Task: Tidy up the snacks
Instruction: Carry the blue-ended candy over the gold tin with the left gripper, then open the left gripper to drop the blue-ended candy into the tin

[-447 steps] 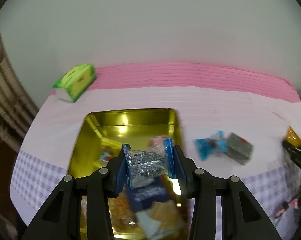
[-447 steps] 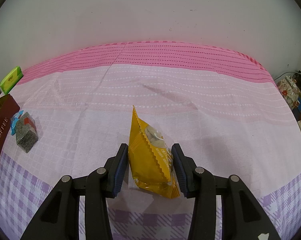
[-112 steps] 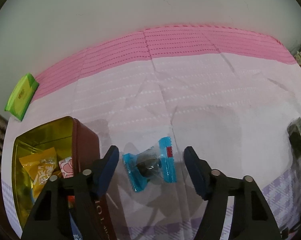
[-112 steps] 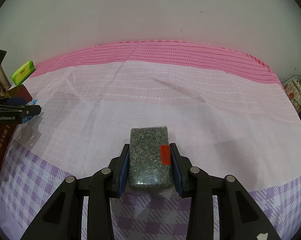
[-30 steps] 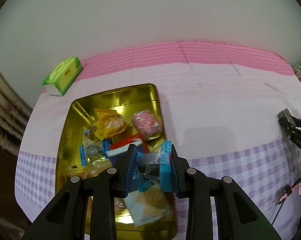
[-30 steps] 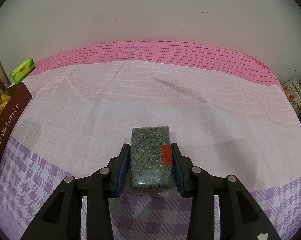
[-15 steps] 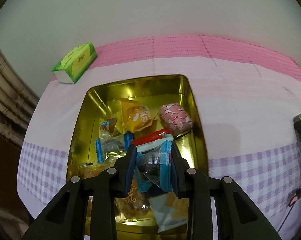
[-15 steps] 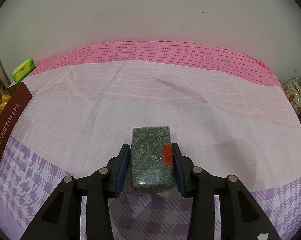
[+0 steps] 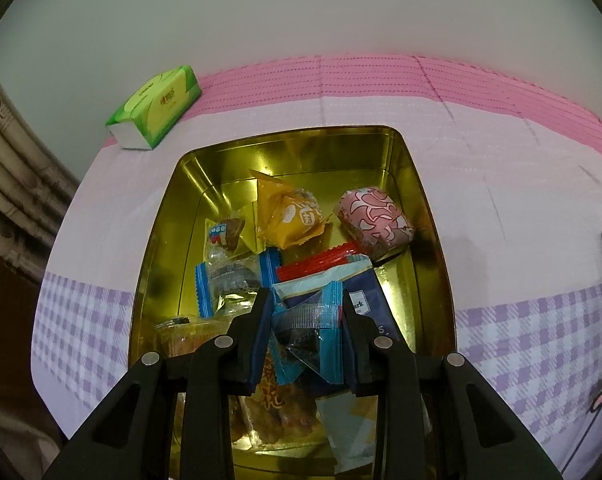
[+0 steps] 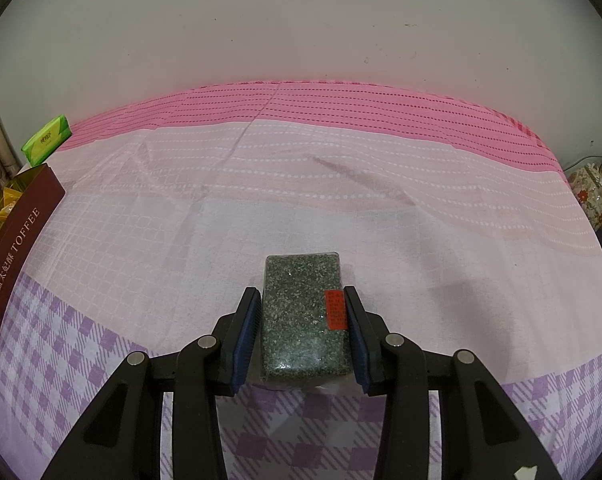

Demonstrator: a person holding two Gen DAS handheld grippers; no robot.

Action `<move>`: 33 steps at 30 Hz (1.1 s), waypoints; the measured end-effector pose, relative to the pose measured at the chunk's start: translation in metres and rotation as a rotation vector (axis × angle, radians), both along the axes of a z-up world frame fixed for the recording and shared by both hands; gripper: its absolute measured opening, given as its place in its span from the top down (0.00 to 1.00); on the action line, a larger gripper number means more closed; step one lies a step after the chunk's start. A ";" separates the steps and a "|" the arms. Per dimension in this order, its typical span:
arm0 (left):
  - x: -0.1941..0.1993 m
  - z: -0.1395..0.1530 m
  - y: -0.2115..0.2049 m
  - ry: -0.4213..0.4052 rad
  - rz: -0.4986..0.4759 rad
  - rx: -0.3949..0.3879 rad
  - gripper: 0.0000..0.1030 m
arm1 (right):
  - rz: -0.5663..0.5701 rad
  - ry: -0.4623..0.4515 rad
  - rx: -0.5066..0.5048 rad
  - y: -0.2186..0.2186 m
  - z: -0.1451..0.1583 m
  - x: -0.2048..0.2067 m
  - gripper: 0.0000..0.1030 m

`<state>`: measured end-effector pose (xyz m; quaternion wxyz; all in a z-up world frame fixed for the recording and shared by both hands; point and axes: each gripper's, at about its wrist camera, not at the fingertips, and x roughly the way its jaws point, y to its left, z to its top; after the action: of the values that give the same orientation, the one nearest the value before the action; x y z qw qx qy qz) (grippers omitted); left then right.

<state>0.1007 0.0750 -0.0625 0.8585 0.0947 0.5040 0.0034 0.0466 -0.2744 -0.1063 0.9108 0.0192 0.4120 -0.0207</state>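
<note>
- Left wrist view: left tongs (image 9: 305,338) clamped on blue-wrapped candy (image 9: 309,336) above gold tin (image 9: 429,216); light, crinkly, likely slippery wrapper.
- Right tongs (image 10: 302,334) clamped across dark speckled block (image 10: 303,320); appears stiff, side grip suits.

A blue-ended clear-wrapped candy with a dark centre (image 9: 307,330) hangs pinched above the near half of an open gold-lined rectangular tin (image 9: 163,236), which stands near the left edge of the pink-and-lilac checked cloth; its maroon outer wall reads TOFFEE. Inside lie an orange crimped packet (image 9: 289,216) toward the far end, a pink-and-white patterned bun wrapper (image 9: 375,222) against the right wall, a red-edged packet (image 9: 321,262), and a blue-ended clear sachet (image 9: 233,280). A grey-green speckled rectangular block with a red label (image 10: 303,316) is held flat, lengthwise, above the cloth's near edge.
</note>
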 end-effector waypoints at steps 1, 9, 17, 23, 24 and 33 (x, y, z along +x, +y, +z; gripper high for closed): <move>0.000 0.000 0.000 -0.001 0.000 0.001 0.69 | 0.000 0.000 0.000 0.000 0.000 0.000 0.62; 0.000 -0.002 0.001 -0.003 -0.002 0.001 0.69 | 0.000 0.000 0.000 0.000 0.000 0.000 0.62; 0.001 -0.002 0.005 0.000 0.004 -0.034 0.68 | 0.000 0.000 -0.001 -0.001 0.000 0.000 0.61; 0.005 0.001 0.012 -0.004 0.009 -0.074 0.68 | -0.001 0.000 -0.001 -0.002 0.000 0.000 0.61; 0.005 0.003 0.012 -0.006 0.011 -0.079 0.68 | 0.000 0.000 -0.002 -0.002 0.000 -0.001 0.60; 0.010 0.014 0.030 -0.034 0.048 -0.147 0.56 | -0.001 0.000 -0.002 -0.001 0.000 -0.001 0.60</move>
<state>0.1107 0.1047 -0.0484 0.8712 0.0192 0.4904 -0.0111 0.0460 -0.2751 -0.1063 0.9107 0.0183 0.4122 -0.0215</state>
